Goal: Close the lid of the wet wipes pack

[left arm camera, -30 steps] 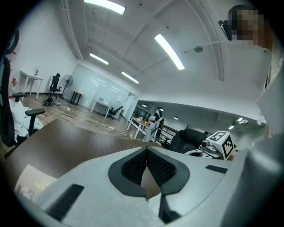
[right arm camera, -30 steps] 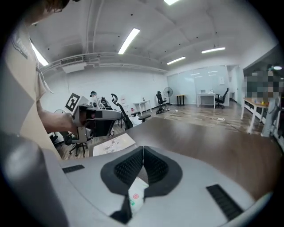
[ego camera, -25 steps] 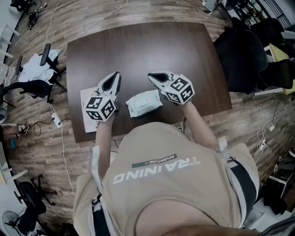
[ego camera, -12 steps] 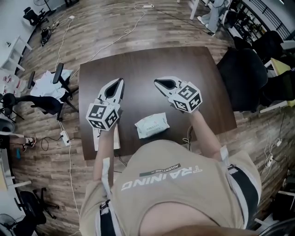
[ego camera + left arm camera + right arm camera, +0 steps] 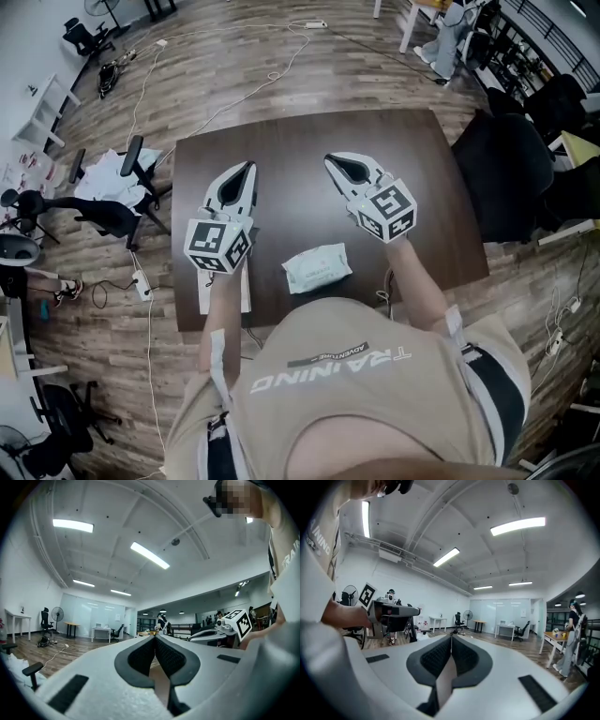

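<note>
The wet wipes pack (image 5: pixel 317 267), white with a flat lid, lies on the dark brown table (image 5: pixel 309 141) near its front edge, below and between both grippers. My left gripper (image 5: pixel 247 169) is held up over the table's left half, jaws together and empty. My right gripper (image 5: pixel 331 160) is raised over the middle, also shut with nothing in it. In the left gripper view the left gripper's tips (image 5: pixel 154 637) meet and point level across the room; the right gripper view shows the right gripper's tips (image 5: pixel 451 637) closed too. The pack is out of both gripper views.
A white sheet (image 5: pixel 225 292) lies on the table's front left corner under my left arm. Office chairs (image 5: pixel 103 202) stand left of the table and a black chair (image 5: pixel 511 173) at its right. Cables (image 5: pixel 150 281) run over the wooden floor.
Both grippers have risen away from the table and the pack. The pack now lies below them, nearer the table's front edge in view.
</note>
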